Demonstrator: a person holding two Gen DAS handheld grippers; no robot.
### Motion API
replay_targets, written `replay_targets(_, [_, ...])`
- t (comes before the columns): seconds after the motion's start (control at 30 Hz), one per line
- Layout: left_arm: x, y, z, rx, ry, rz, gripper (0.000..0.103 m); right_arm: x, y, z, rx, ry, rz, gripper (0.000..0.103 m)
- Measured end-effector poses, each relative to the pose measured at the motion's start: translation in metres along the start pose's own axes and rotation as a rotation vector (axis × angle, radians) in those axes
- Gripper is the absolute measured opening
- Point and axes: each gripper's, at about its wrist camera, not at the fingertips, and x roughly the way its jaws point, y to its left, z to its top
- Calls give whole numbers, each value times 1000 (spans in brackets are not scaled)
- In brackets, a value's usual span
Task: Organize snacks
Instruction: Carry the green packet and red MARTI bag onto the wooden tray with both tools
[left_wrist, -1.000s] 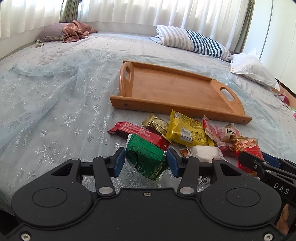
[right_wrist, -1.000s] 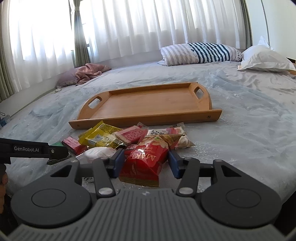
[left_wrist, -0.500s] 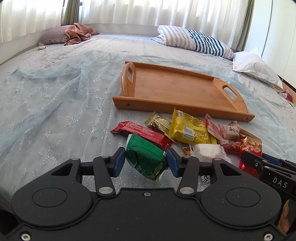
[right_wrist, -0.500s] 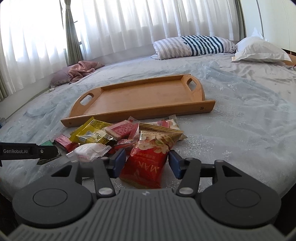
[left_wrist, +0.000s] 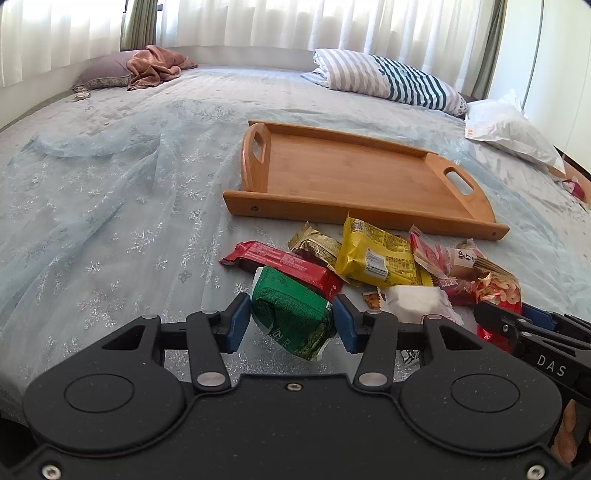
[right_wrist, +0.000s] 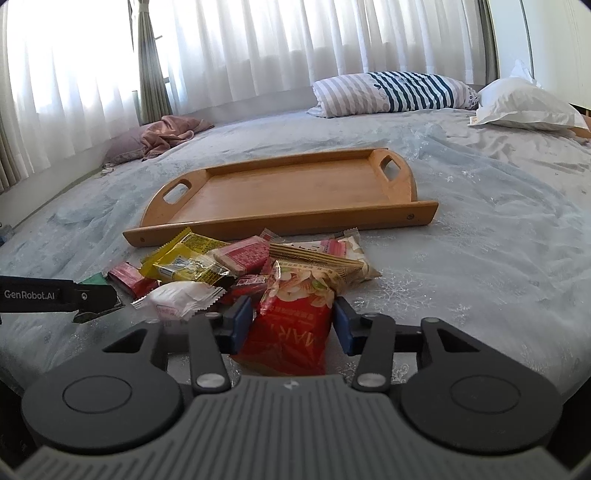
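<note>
Left gripper is pinching the green packet, both blue pads pressed against its sides. Compared with a second ago the packet is sitting the same way between the pads, but the tray and pile are showing lower and farther off in the left wrist view, so the gripper is riding higher with its load. Packet's long axis is running diagonally, far-left to near-right, its crumpled end pointing down toward the camera.

Moving right: the snack pile is lying on the pale blue bedspread, just in front of the wooden tray. One tray, two cut-out handles, its floor bare, long axis running left to right across the bed. In the pile: one long red bar, one gold wrapper, one yellow packet, one white packet; the pink and tan wrappers further right are overlapping too much for a firm count.

Right gripper is clamping the red nut bag, which a second ago was lying lower among the pile. Its long axis is pointing away from the camera, printed top toward the tray.

Two pillows at the far right: one striped pillow, one white pillow.
</note>
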Motion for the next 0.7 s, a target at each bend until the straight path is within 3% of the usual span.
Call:
replay_targets(0.37, [-5,9,15,-40,-32,-30,46,-9,-6,12,11,-52,4,48])
replay_targets(0.7, [8,15,67,-89,-29,-132,46,4,-27,44,48,-115,25,48])
